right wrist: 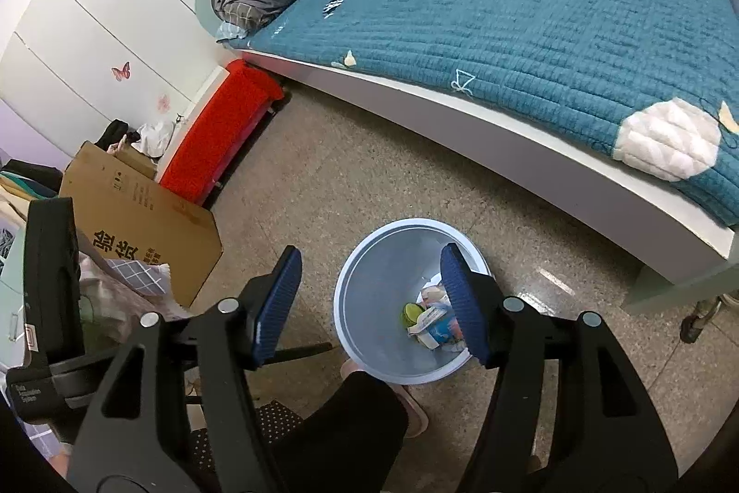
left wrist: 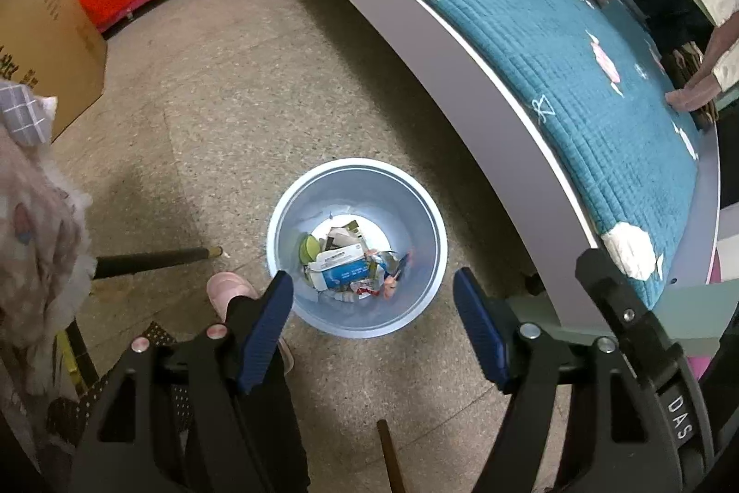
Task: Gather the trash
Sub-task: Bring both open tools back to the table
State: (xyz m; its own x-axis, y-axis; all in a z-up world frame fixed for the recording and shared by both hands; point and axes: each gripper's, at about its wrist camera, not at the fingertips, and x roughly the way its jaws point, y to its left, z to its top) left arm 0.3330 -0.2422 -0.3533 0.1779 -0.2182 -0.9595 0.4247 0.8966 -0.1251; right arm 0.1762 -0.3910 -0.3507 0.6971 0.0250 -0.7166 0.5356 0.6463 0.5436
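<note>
A pale blue trash bin [left wrist: 415, 216] stands on the speckled floor beside the bed. It holds several pieces of trash [left wrist: 351, 266]: a white and blue carton, wrappers and a green lid. My left gripper [left wrist: 373, 308] is open and empty, held above the bin's near rim. The bin also shows in the right wrist view [right wrist: 369, 289], with the trash [right wrist: 429, 322] at its bottom. My right gripper [right wrist: 369, 294] is open and empty above the bin, its right finger over the trash.
A bed with a teal quilt [right wrist: 531, 31] and white frame [left wrist: 415, 31] runs along the right. A cardboard box [right wrist: 138, 206] and a red bench [right wrist: 217, 128] stand at the left. The person's pink slipper [left wrist: 226, 289] and leg are by the bin.
</note>
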